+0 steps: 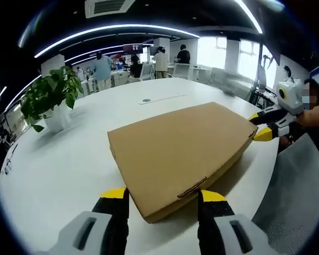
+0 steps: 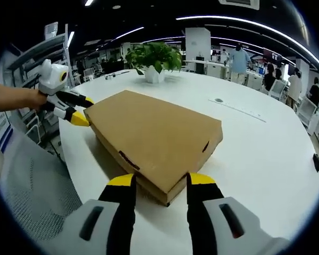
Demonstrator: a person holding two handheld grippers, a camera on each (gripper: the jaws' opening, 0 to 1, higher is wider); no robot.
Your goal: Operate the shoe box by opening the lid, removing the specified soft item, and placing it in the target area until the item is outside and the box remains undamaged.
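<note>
In the left gripper view, you are holding the left gripper (image 1: 162,197) with its yellow-tipped black fingers spread wide on either side of the near corner of the flat brown cardboard shoe box (image 1: 179,151), gripping nothing. The box is lying closed on the round white bench (image 1: 64,164), its lid tab facing you. At the box's far right corner, the right gripper (image 1: 259,126) is reaching in, its yellow tips just touching or just beside the cardboard; you cannot tell which. A green potted plant in a white pot (image 1: 50,98) is standing well apart on the left. In the right gripper view, your right gripper (image 2: 158,183) is likewise sitting with fingers wide apart around a corner of the shoe box (image 2: 154,135), clamping nothing. The left gripper (image 2: 74,110) is coming in at the box's far left corner, with a hand (image 2: 34,98) holding it. The plant (image 2: 154,58) is standing beyond the box on the bench (image 2: 266,159).
</note>
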